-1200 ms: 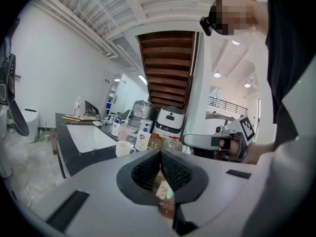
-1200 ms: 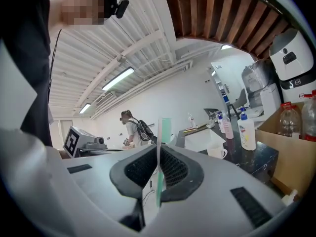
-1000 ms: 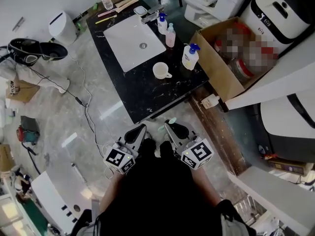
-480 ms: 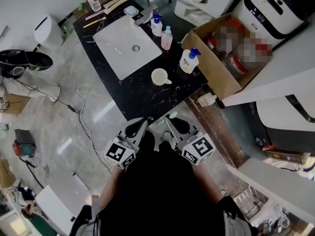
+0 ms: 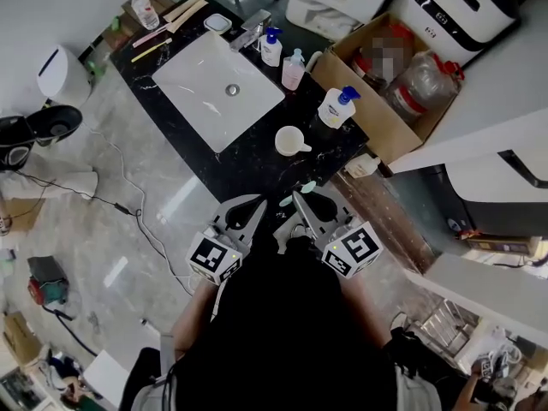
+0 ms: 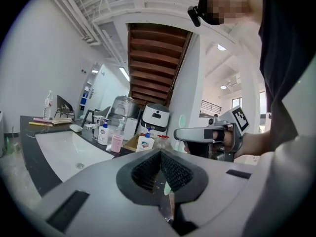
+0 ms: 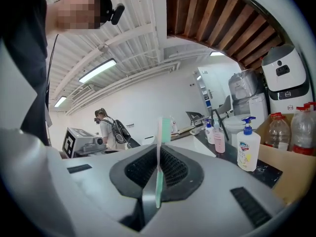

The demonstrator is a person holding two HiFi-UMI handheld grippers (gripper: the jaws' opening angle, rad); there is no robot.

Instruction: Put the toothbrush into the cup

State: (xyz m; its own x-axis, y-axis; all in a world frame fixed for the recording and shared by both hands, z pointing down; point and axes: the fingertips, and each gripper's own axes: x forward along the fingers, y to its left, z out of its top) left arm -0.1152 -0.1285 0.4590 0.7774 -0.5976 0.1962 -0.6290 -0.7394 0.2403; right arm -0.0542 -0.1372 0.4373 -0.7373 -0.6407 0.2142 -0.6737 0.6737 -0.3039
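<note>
No print can be read, not even on the pump bottle (image 7: pixel 248 151).

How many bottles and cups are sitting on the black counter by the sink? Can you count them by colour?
White plastic bottles with blue pumps: 2
Pink bottle: 1
Clear plastic bottle: 1
White cup with a handle: 1
Total: 5
</note>
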